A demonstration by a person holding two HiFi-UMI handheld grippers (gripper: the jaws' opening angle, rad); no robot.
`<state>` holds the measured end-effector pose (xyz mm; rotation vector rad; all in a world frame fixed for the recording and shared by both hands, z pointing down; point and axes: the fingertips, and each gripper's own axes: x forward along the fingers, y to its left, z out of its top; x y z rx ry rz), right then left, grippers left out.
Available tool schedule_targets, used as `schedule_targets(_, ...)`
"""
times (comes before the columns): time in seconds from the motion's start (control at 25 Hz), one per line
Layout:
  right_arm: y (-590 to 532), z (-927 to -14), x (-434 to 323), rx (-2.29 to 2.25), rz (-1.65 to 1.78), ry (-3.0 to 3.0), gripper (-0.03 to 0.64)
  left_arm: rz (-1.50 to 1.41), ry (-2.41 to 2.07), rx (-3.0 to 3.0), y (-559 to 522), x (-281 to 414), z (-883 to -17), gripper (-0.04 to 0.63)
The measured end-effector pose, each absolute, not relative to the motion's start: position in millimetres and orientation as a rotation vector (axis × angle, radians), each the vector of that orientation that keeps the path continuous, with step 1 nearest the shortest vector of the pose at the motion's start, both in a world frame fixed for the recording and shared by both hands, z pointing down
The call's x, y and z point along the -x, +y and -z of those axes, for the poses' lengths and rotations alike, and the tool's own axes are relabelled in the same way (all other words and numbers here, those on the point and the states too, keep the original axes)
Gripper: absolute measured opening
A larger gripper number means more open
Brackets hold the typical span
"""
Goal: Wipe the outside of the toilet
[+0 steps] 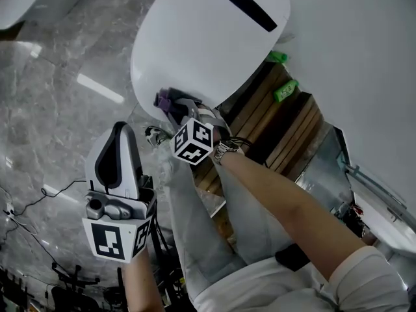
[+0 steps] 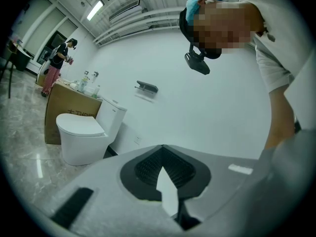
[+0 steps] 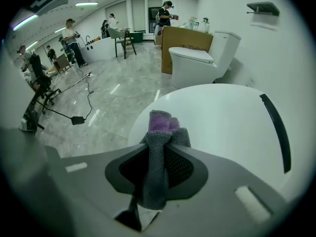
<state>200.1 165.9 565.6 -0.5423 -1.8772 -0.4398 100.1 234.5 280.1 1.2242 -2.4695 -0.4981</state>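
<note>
Grey-and-purple cloth (image 3: 157, 157) is what my right gripper (image 3: 159, 139) has. Its jaws are clamped tight on the fold, and a tuft sticks out past the tips. That tuft sits at the near rim of the toilet (image 3: 222, 127), by the left curve of the closed white lid. I cannot tell whether it is touching the rim or just beside it. My left gripper (image 1: 116, 149) hangs well apart, nearer to me and over the marble floor (image 1: 58, 77). Its jaws are drawn together with nothing between them.

As I judge it, the step in hand is wiping round the lid's edge and then down the bowl's outer wall. To do it well I should press the tuft flat so that cloth, not jaw tips, meets the porcelain. I should follow the curve in one steady sweep, tilting the gripper as the rim turns downward so contact is not lost. The grip looks firm, but dragging on that glossy surface could tug the cloth out, so light pressure seems wiser. Most of the toilet's outside lies far and right of the jaws, so I judge the bulk of the wiping is ahead.
</note>
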Motion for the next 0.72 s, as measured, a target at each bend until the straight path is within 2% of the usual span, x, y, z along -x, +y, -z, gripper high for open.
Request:
schedule_targets(0.4,196,-567,-218,0.783,0.462,-1.826,0.086,0.472,-2.459,-1.213,206,-110,-282,0.003)
schedule_targets(0.72,175,-535,-217,1.044,0.307,-1.873,0.086,0.457,-2.434,-1.223,135,-109,-283,0.003)
